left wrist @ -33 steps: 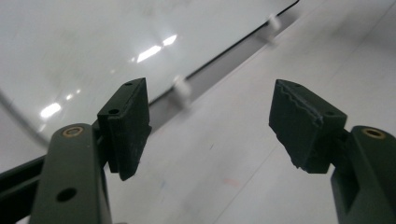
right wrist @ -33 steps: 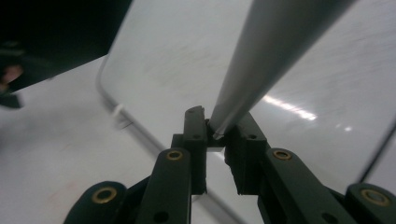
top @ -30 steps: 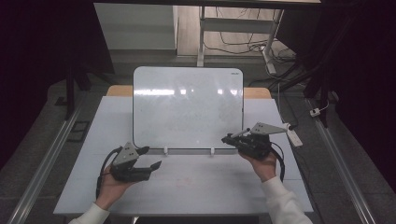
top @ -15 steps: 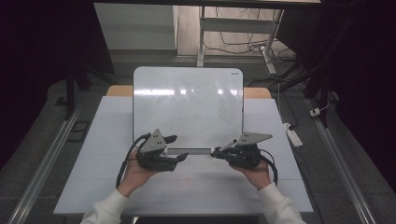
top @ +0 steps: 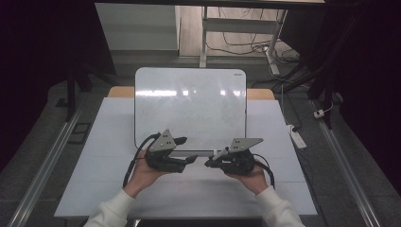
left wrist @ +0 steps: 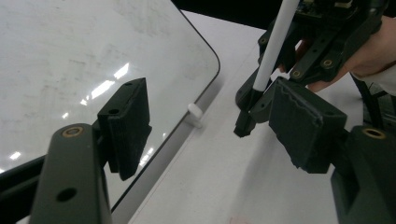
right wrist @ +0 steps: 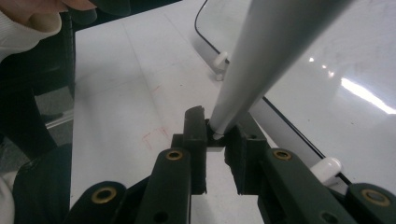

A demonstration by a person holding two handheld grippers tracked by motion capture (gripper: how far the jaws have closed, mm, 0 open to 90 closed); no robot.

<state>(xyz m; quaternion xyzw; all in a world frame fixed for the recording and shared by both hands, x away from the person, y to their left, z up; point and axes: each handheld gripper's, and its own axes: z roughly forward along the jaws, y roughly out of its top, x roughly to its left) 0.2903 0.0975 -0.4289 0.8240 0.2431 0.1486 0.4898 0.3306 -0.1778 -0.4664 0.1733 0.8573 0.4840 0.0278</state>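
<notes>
Right claw: the right claw [right wrist: 215, 140] was pinching a white marker [right wrist: 261, 60] near its lower end, the jaws pressed against its dark tip or cap; the barrel rose slanting up and away from the pads.
Left claw: the left claw [left wrist: 210, 130] stood spread with nothing between its pads, aimed at the marker's lower end.
Marker relative to claws: in the left gripper view the marker [left wrist: 273, 44] hung just beyond the far pad of the left claw, near it but not touching; in the high view the two claws [top: 191, 160] [top: 208, 163] faced each other tip to tip, a small gap between them.
Step in hand: judged as bringing the claws together over the counter [top: 113, 156], likely to pull off the marker's cap or to pass the marker across.
Next move calls for: the left claw to slide around the dark end and close squarely, the right holding firm.
Surroundings: a whiteboard [top: 189, 106] lay on the counter just beyond both claws, its near edge close to them; whether faint marks were on it could not be told.
</notes>
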